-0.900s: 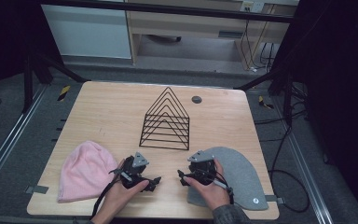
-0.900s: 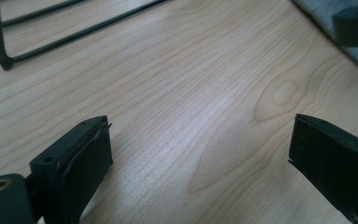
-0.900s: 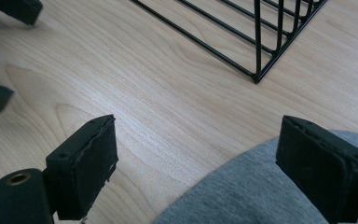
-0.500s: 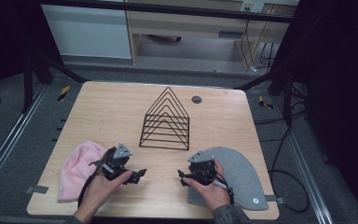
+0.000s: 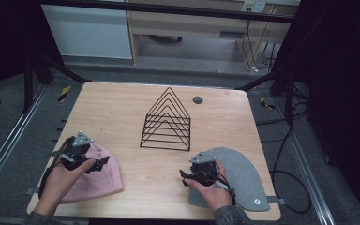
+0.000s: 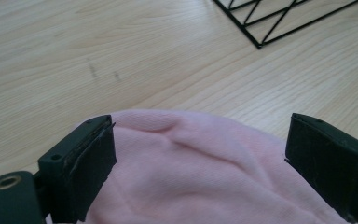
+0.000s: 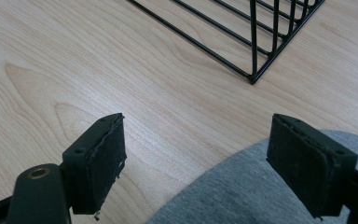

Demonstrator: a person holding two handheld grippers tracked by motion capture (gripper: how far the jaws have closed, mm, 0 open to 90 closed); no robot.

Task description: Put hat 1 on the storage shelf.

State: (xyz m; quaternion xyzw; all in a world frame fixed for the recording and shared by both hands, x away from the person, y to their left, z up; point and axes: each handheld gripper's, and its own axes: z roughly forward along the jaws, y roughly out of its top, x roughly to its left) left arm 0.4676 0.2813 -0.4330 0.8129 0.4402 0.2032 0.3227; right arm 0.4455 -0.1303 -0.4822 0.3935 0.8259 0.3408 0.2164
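Your left tongs [image 5: 104, 161] hang with jaws spread wide over the soft pink knitted beanie [image 5: 104, 180], which lies at the worktop's [image 5: 122, 112] near-left corner directly beneath them, nothing gripped. Your right tongs [image 5: 183, 176], also apart and empty, sit at the left edge of the flat grey felt hat [image 5: 243, 173] near right. The black wire triangular rack [image 5: 167, 123] stands farther off, leaving bare wood between the hats.

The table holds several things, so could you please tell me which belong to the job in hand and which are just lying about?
In the job:
- pink hat, under the open left tool
- grey hat, under the open right tool

Lying about:
- black wire rack
- small dark disc
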